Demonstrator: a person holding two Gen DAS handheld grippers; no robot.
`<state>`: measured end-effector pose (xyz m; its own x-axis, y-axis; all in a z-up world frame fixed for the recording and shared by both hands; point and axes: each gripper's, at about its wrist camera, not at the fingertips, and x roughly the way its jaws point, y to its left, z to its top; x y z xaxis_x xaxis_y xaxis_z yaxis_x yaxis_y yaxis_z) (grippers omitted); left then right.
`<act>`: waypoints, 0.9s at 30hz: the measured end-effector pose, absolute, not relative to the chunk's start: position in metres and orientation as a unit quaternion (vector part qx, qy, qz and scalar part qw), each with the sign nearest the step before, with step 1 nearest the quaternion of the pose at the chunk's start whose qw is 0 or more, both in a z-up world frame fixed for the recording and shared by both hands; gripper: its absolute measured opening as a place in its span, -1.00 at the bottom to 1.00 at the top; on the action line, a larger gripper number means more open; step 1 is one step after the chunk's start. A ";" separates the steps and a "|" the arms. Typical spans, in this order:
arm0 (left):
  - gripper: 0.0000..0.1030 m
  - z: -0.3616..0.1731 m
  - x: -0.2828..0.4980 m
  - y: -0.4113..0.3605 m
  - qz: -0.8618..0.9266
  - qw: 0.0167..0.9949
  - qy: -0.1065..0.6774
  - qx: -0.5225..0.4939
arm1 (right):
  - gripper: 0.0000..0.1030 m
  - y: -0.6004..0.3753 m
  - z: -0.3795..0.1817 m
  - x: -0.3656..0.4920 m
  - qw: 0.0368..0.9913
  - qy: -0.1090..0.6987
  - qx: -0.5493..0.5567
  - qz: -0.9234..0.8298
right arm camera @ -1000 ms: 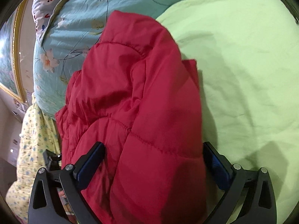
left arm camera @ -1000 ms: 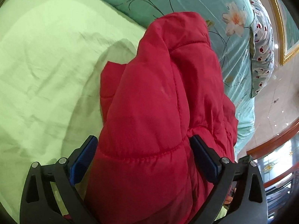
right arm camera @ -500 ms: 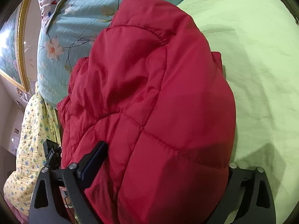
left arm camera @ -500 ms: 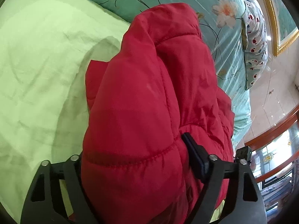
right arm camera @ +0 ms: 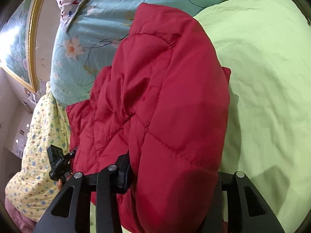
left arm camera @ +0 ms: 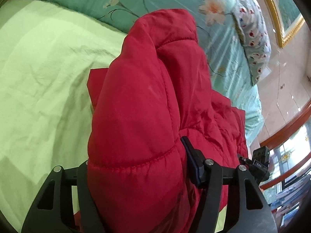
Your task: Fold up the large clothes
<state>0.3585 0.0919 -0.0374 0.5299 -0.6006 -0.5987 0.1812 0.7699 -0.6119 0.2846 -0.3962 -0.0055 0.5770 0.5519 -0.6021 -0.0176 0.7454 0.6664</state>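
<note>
A red quilted puffer jacket [left arm camera: 145, 97] lies bunched in a thick fold on the bed's light green sheet [left arm camera: 38, 77]. My left gripper [left arm camera: 136, 155] straddles the near end of that fold. Its jaws are closing, the right pad digs into the padding, and the left finger is hidden under bulging fabric. In the right wrist view the same jacket [right arm camera: 165, 87] fills the middle. My right gripper [right arm camera: 173, 167] is closing on the fold's other near end, its left pad pressed into the cloth and its right finger covered by it.
A teal floral quilt [left arm camera: 136, 0] rises behind the jacket, with a spotted pillow [left arm camera: 250, 38] beyond it. A yellow flowered quilt [right arm camera: 38, 136] hangs off the bed's side. Gold picture frames [right arm camera: 33, 38] hang on the wall. The green sheet [right arm camera: 262, 77] spreads wide beside the jacket.
Both grippers' jaws have come in from wide apart to squeeze the jacket's fold. The fold now bulges over the fingers and has risen a little with both hands.
</note>
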 end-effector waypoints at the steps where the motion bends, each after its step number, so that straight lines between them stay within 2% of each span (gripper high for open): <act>1: 0.17 -0.034 0.352 0.094 -0.237 0.839 0.424 -0.246 | -0.18 -0.394 -0.003 0.277 0.831 0.425 0.313 0.175; 8: 0.16 -0.013 0.282 0.109 -0.257 0.835 0.424 -0.238 | -0.20 -0.378 0.008 0.199 0.829 0.428 0.301 0.196; 17: 0.16 -0.023 0.199 0.122 -0.262 0.825 0.434 -0.249 | -0.18 -0.377 -0.003 0.132 0.819 0.444 0.304 0.198; 23: 0.17 -0.037 0.197 0.118 -0.225 0.839 0.438 -0.230 | -0.02 -0.378 -0.013 0.132 0.825 0.441 0.309 0.171; 27: 0.28 -0.042 0.198 0.114 -0.206 0.852 0.433 -0.213 | 0.11 -0.378 -0.018 0.129 0.828 0.435 0.319 0.155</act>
<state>0.1976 0.1136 -0.0415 0.5412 -0.5345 -0.6491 0.1659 0.8246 -0.5408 0.1291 -0.3785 -0.0184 0.5742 0.5332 -0.6213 0.0215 0.7488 0.6625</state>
